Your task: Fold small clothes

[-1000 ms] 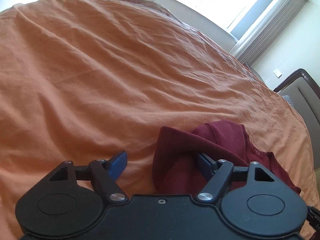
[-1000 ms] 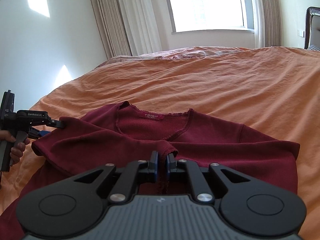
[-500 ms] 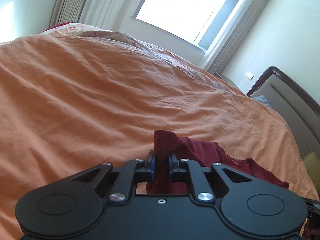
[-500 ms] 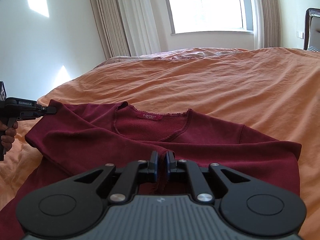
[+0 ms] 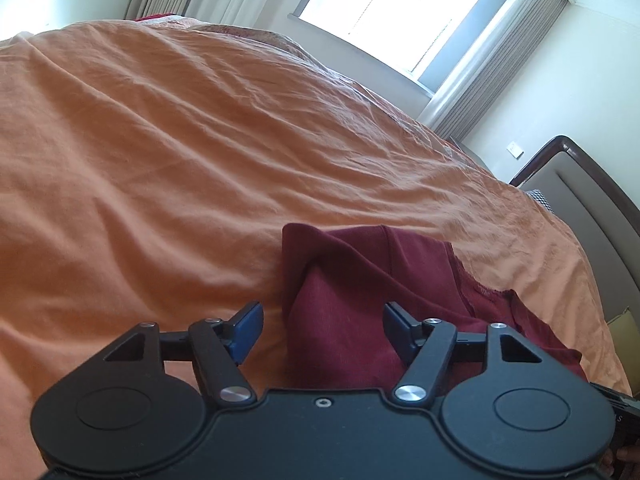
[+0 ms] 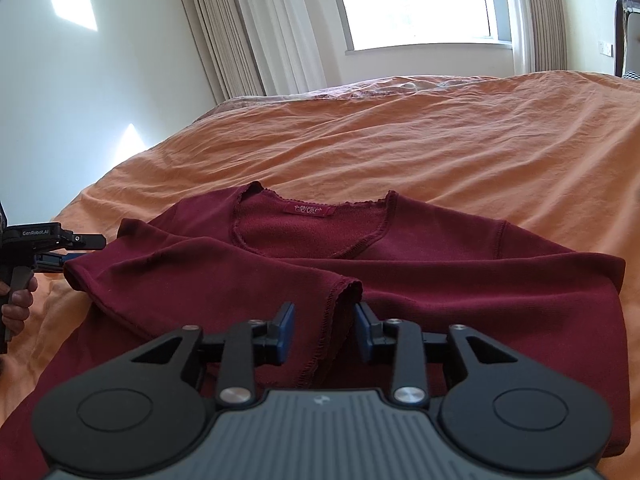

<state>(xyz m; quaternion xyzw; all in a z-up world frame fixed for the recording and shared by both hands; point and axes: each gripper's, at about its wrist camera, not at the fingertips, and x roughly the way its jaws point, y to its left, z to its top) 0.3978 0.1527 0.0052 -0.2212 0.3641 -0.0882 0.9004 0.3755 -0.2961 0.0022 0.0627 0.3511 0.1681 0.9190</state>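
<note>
A dark red long-sleeved top (image 6: pixel 400 264) lies on the orange bed cover (image 6: pixel 460 152), neckline away from me, one sleeve folded across its front. My right gripper (image 6: pixel 325 322) has its jaws opening; the sleeve's cuff (image 6: pixel 340 300) stands between the blue pads, which no longer press on it. My left gripper (image 5: pixel 322 318) is also opening, its pads well apart, with the folded shoulder edge of the top (image 5: pixel 336 312) lying between them untouched. The left gripper (image 6: pixel 80 246) shows at the far left of the right wrist view, beside the fold, held by a hand (image 6: pixel 18 304).
The orange cover (image 5: pixel 180 160) stretches wide and wrinkled around the top. A padded headboard (image 5: pixel 592 200) rises on the right. A bright window (image 6: pixel 416 4) with curtains (image 6: pixel 248 28) fills the far wall.
The left gripper shut on the top's shoulder fold, carried it sideways, then opened and let it go. The right gripper's jaws parted from the cuff; the folded sleeve now lies flatter.
</note>
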